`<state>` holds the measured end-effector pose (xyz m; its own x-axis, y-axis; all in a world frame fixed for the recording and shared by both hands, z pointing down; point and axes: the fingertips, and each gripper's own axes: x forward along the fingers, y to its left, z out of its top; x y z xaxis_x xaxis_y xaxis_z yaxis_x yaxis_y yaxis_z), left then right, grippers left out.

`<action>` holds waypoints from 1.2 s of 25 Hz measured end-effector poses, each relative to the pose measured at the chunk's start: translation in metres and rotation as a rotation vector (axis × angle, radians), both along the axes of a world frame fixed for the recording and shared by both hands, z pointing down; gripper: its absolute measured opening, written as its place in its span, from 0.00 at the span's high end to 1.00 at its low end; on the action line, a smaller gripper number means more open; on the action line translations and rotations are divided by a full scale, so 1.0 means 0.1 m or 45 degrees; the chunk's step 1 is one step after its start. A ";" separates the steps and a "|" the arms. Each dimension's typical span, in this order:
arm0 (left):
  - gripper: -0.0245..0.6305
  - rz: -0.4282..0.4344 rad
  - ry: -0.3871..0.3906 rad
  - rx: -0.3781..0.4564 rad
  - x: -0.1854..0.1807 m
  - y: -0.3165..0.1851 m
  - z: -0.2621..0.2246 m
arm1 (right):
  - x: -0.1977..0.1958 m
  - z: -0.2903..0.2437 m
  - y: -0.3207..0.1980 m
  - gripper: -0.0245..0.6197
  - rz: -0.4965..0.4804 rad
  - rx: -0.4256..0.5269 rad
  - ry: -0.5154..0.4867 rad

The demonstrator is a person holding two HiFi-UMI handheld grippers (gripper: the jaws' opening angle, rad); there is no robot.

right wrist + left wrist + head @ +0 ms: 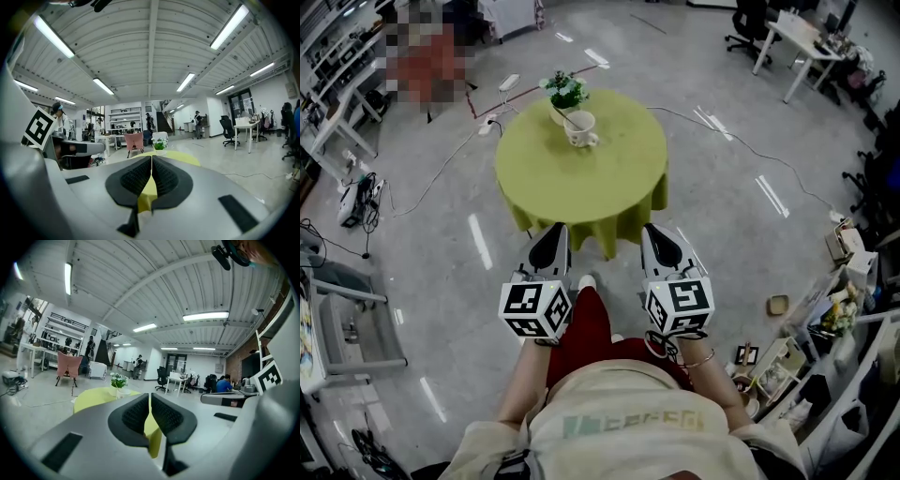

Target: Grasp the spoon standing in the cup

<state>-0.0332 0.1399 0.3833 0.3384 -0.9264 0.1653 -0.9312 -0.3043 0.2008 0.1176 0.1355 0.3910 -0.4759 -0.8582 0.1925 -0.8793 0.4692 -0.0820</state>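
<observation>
Far L of the round table, shelves stand by the wall. On the floor just past the table's far L edge lies a white plug strip, w/ a thin wire running off L. The table has a yellow-green cloth hanging down all round. On its far side, well back from the near edge, sits the white cup, upright, handle to the near R. The spoon stands in the cup & leans up to the far L, toward a little plant in a white pot. That pot is just behind the cup, so close I can't tell if they touch. R of the table another wire lies on the floor, & far off R are a white desk & a black chair. Both claws hang at the table's near side, well apart from the cup, tips pointing at it, w/ only bare cloth btw them & the cup. L claw: its own view shows the black pads squeezed together w/ just a thin slit, holding nothing. R claw: pads pressed tight, also holding nothing.
</observation>
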 end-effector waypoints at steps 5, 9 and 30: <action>0.91 0.013 0.000 -0.034 -0.14 -0.42 0.10 | -0.15 0.09 -0.42 0.90 0.009 -0.034 0.015; 0.91 0.023 0.003 -0.054 -0.27 -0.79 0.14 | -0.30 0.11 -0.77 0.90 0.017 -0.054 0.025; 0.91 0.107 0.003 -0.125 -0.83 -2.49 0.32 | -0.85 0.17 -2.39 0.90 0.135 -0.108 0.061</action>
